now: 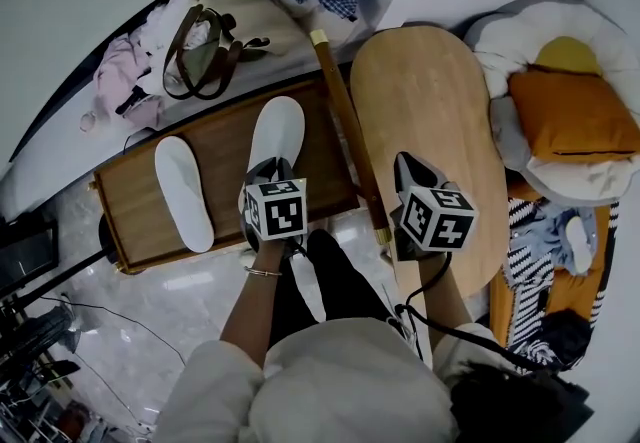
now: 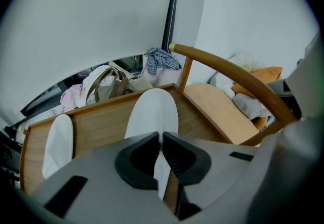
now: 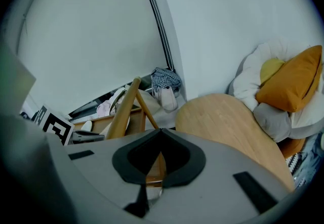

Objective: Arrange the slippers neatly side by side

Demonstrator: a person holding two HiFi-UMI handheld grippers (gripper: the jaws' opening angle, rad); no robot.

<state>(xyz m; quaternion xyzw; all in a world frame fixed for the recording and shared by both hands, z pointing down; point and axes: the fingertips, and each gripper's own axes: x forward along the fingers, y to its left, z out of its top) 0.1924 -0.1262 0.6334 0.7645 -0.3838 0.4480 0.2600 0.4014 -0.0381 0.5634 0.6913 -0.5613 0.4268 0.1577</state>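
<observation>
We find two white slippers on a rimmed rectangular wooden tabletop (image 1: pixel 225 171). The left gripper (image 1: pixel 268 171) points steeply down over the heel end of the right-hand slipper (image 1: pixel 278 131); in the left gripper view its jaws are pinched nearly together on that slipper's thin edge, with white fabric showing in the gap. The other slipper (image 1: pixel 183 191) lies apart to the left, its toe angled slightly away, so the pair is not yet side by side. The right gripper (image 1: pixel 405 166) hangs over the near end of an oval wooden tabletop (image 1: pixel 430 101), with its jaws together and nothing between them. A tan bag (image 1: pixel 205 46) sits beyond the slippers.
</observation>
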